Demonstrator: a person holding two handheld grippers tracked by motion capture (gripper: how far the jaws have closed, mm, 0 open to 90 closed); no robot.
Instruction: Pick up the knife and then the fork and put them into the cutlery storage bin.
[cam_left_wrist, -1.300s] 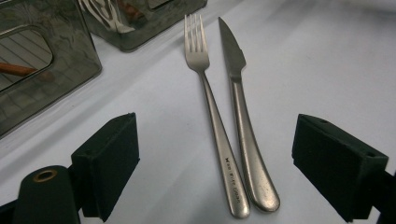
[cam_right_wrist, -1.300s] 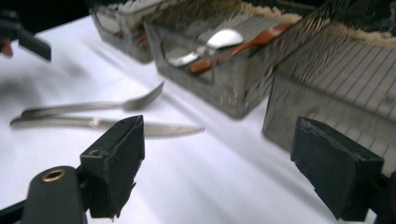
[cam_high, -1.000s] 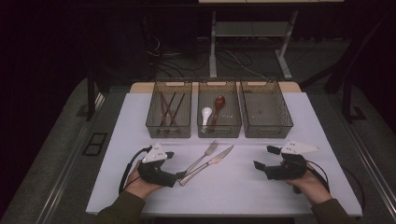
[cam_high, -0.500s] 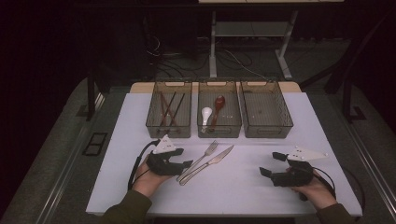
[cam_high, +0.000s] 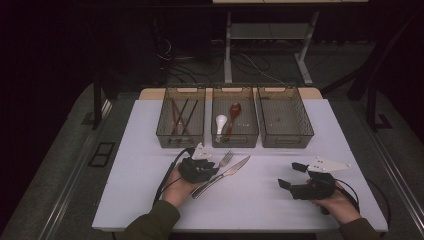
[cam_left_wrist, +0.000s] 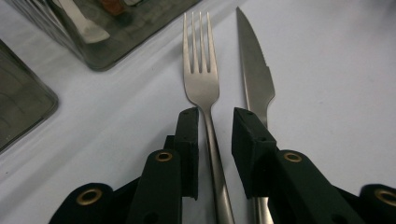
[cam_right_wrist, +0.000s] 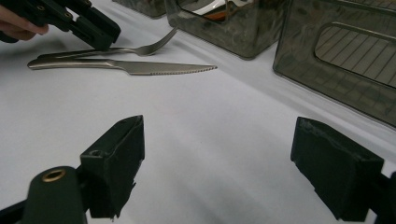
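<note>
Fork (cam_left_wrist: 201, 79): flat on the white worktop (cam_high: 260, 200), left of centre, tines toward the bins; handle running between the jaws of the left gripper.
Knife (cam_left_wrist: 254, 70): just beside the fork on its right, parallel, blade pointing the same way (handle passing under the gripper's right jaw in the left gripper view).
Left gripper (cam_left_wrist: 215, 123): low over the fork handle, jaws just now closing in, narrow gap left on either side; pads not visibly pressing the metal.
Right gripper (cam_right_wrist: 219, 154): near the right front corner of the worktop, jaws spread wide, bare worktop between them.
Bins: three in a row along the far edge; left bin (cam_high: 181, 120) with dark sticks, middle bin (cam_high: 235, 120) with a white spoon (cam_high: 220, 121) and a red one, right bin (cam_high: 285, 120).
</note>
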